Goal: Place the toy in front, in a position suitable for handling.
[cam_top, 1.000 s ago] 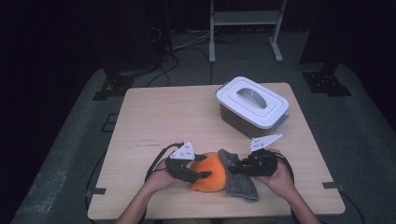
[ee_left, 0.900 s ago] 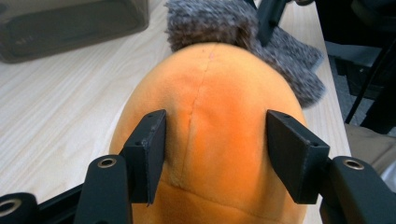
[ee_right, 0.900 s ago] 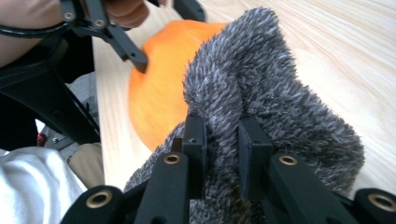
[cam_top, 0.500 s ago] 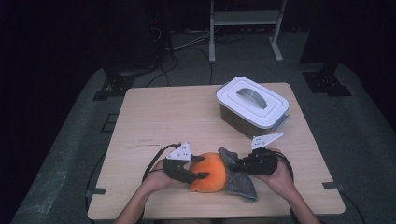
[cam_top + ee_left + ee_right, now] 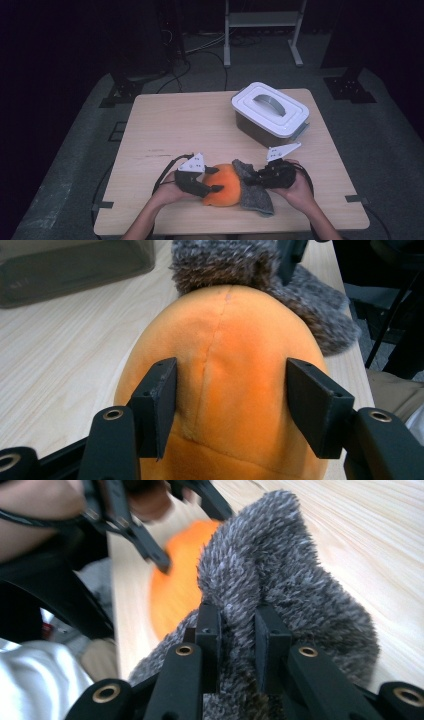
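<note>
Currently the left gripper's [image 5: 212,181] fingers [image 5: 159,400] are pressed half-closed against the sides of the orange plush [image 5: 225,390], while the right gripper's [image 5: 251,181] fingers [image 5: 210,630] are pinched nearly shut on the grey fuzzy cloth [image 5: 280,585]. Both things lie touching at the tabletop's [image 5: 175,130] near edge. Seemingly a pulling-apart step is in hand; next, a steady pull away from the plush is called for, toward the lidded box [image 5: 270,112] perhaps.

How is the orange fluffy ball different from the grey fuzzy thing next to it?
The orange plush is round, plump and smooth; the grey fuzzy piece is floppy and shaggy. The left tool squeezes the orange plush wide; the right tool pinches the grey fuzzy piece narrowly. Both are soft and rest on the table.
</note>
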Motion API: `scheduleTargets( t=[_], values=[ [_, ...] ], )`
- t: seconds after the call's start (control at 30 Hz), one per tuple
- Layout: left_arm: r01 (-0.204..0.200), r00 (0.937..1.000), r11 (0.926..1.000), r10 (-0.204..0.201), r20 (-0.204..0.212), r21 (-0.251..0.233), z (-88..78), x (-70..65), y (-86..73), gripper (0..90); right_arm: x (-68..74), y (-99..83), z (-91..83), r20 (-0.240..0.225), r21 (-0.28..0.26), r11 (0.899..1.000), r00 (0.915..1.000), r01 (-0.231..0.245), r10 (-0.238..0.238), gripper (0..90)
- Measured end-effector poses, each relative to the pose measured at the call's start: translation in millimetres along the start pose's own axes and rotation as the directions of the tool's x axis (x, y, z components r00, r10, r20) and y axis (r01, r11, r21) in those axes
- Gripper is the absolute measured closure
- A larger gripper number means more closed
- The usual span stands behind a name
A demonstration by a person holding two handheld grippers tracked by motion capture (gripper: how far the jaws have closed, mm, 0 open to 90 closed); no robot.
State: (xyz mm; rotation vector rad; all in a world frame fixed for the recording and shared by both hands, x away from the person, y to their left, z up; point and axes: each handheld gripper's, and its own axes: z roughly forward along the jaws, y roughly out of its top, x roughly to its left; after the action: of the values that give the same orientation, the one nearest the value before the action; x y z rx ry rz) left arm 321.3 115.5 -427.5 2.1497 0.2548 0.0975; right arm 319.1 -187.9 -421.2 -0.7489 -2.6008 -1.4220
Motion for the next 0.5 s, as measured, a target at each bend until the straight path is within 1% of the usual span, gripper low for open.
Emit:
scheduleTargets(
  t=[0.07, 0.13, 0.17, 0.23, 0.27, 0.33, 0.37, 0.47, 0.5],
  values=[
    [0.004, 1.0, 1.0, -0.004, -0.001, -0.002, -0.1, -0.2, -0.4, 39.5, -2.9, -4.0, -1.7, 0.013, 0.012, 1.0, 0.9998, -0.014, 0.013, 74.9],
    [0.002, 1.0, 1.0, -0.002, -0.005, 0.004, 0.5, -0.9, 1.0, 39.4, -2.6, -3.9, -4.4, 0.029, 0.01, 1.0, 0.9996, -0.006, 0.005, 75.0],
    [-0.001, 1.0, 1.0, 0.001, -0.007, 0.005, 1.2, -1.2, 1.9, 39.4, -0.2, -1.6, -5.6, 0.032, -0.003, 1.0, 0.9995, 0.002, -0.002, 75.1],
    [-0.009, 0.9999, 1.0, 0.009, -0.009, 0.005, 3.1, -2.8, 3.2, 39.2, 5.9, 5.2, -6.9, 0.017, -0.038, 0.999, 0.9997, 0.02, -0.019, 75.1],
    [-0.012, 0.9999, 0.9999, 0.012, -0.011, 0.003, 4.0, -3.8, 4.0, 39.1, 8.8, 8.2, -6.2, 0.01, -0.046, 0.998, 0.9995, 0.031, -0.03, 75.1],
    [-0.018, 0.9998, 0.9998, 0.018, -0.012, 0.009, 4.3, -4.7, 4.9, 38.8, 12.8, 10.8, -1.8, 0.01, -0.038, 0.998, 0.9986, 0.052, -0.051, 75.1],
    [-0.02, 0.9997, 0.9998, 0.02, -0.01, 0.009, 4.3, -5.0, 4.8, 38.6, 12.9, 10.2, 0.7, 0.006, -0.029, 0.998, 0.9986, 0.054, -0.053, 75.1],
    [-0.029, 0.9996, 0.9996, 0.029, -0.005, 0.005, 3.6, -5.5, 5.4, 39.0, 7.3, 5.8, 1.8, -0.012, -0.023, 0.999, 0.9996, 0.025, -0.025, 75.1],
    [-0.029, 0.9996, 0.9996, 0.029, -0.004, 0.005, 3.2, -5.4, 5.3, 39.7, 5.2, 4.1, 1.2, -0.011, -0.018, 1.0, 0.9998, 0.019, -0.019, 75.2]
  ],
)
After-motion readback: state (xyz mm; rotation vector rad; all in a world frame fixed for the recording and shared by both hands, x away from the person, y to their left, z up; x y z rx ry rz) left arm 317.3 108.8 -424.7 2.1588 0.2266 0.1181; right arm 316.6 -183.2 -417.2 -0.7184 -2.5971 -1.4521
